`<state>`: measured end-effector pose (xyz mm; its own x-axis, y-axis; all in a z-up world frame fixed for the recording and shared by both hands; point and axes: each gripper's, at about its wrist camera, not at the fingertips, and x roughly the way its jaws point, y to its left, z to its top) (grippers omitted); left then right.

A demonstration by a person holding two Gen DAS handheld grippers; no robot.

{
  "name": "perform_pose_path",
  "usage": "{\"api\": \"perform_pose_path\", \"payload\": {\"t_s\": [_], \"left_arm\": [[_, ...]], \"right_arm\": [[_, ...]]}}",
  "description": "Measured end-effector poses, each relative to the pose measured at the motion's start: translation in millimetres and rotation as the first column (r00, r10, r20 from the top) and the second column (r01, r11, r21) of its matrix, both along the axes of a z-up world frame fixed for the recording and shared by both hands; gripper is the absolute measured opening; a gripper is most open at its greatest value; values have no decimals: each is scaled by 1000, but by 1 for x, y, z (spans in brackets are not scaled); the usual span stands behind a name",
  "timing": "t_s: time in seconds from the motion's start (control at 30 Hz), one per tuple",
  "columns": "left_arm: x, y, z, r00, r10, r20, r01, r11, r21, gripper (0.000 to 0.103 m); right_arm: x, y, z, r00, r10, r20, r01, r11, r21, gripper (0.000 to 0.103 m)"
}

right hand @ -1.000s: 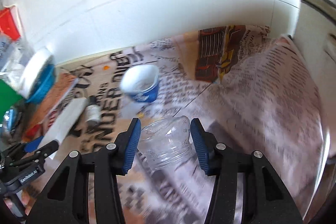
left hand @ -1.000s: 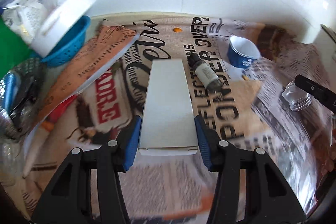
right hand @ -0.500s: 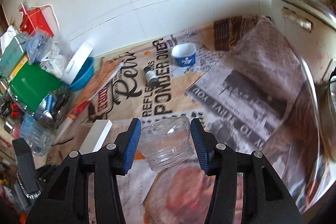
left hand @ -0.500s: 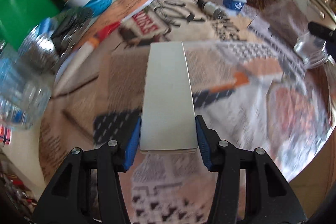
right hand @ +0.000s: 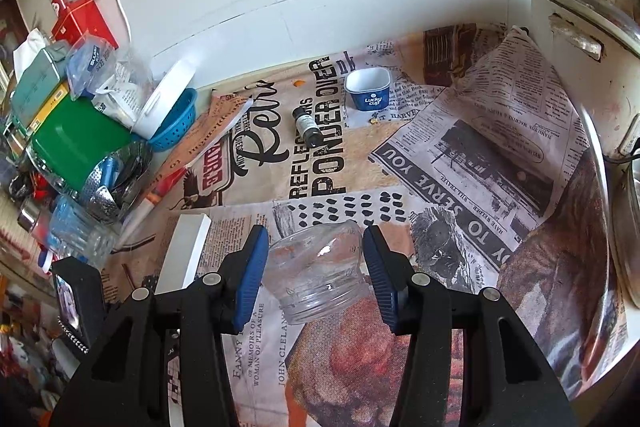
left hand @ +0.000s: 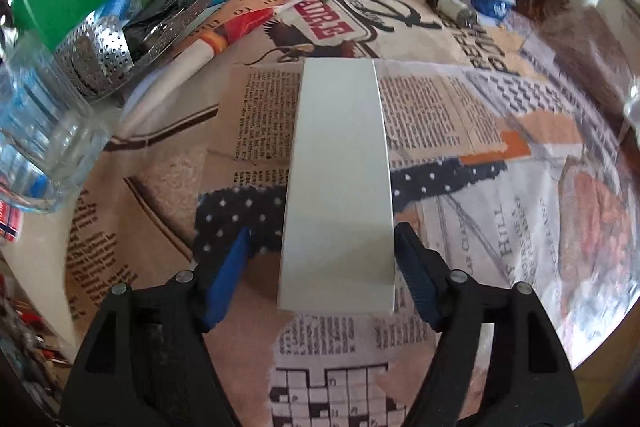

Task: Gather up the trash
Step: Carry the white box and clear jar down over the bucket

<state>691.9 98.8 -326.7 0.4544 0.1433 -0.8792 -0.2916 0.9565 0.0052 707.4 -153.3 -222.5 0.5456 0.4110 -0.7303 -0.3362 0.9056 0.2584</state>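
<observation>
Our left gripper (left hand: 322,279) has just been opening, and the white box (left hand: 338,183) lies between the jaws with a clear gap on the left pad and barely any on the right, so nothing grips it now; it rests on the newspaper (left hand: 460,131) near the front of the counter. Our right gripper (right hand: 314,273) pinches the clear jar (right hand: 316,271), tilted, mouth toward us, both blue pads on its sides. Here is the worry: that jar is smooth and round, held only at mid-width, and we judge a quick swing could let it roll out of the pads and bounce off the counter edge. On the left, if we pull back crooked, the right pad could drag the box along and skew it. The small bottle (right hand: 306,127) and blue cup (right hand: 368,91) wait well apart at the back, near the wall, and a reach for them passes over loose paper, which could snag and shift everything on it.
</observation>
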Motion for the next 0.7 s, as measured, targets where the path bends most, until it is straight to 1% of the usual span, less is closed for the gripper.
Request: {"api": "perform_pose_path", "payload": {"t_s": [0.03,0.07,0.1,0.13,0.23,0.33,0.43,0.5,0.57,0.7], "left_arm": [[-1,0,1,1000,4,16,-4,1000,4,58],[-2,-2,3,999,-15,28,15,1000,9,51],[0,-5,4,1000,-26,16,26,999,22,50],[0,-7,4,999,-32,12,31,999,37,50],[-2,-7,6,999,-39,-4,39,999,25,50],[-17,-7,16,999,-49,10,48,998,26,50],[-43,-7,36,996,-69,57,68,998,9,50],[-67,-4,52,993,-84,84,83,996,12,50],[-93,-1,70,986,-107,124,107,994,8,50],[-145,5,101,971,-142,193,139,990,26,50]], "right_arm": [[0,0,-1,1000,-1,-5,1,1000,0,46],[-1,0,-1,1000,-2,-10,3,1000,1,46],[-2,1,-2,1000,-2,-17,2,1000,6,46],[-4,1,-1,1000,0,-19,1,1000,11,46],[-14,4,3,1000,4,-8,-4,1000,14,46],[-31,7,11,1000,-1,18,1,1000,17,46],[-58,10,18,999,-19,49,18,1000,26,46],[-80,13,22,997,-37,70,35,999,26,46],[-107,16,26,994,-58,97,56,998,29,46],[-160,26,31,985,-101,141,97,995,30,46]]}}
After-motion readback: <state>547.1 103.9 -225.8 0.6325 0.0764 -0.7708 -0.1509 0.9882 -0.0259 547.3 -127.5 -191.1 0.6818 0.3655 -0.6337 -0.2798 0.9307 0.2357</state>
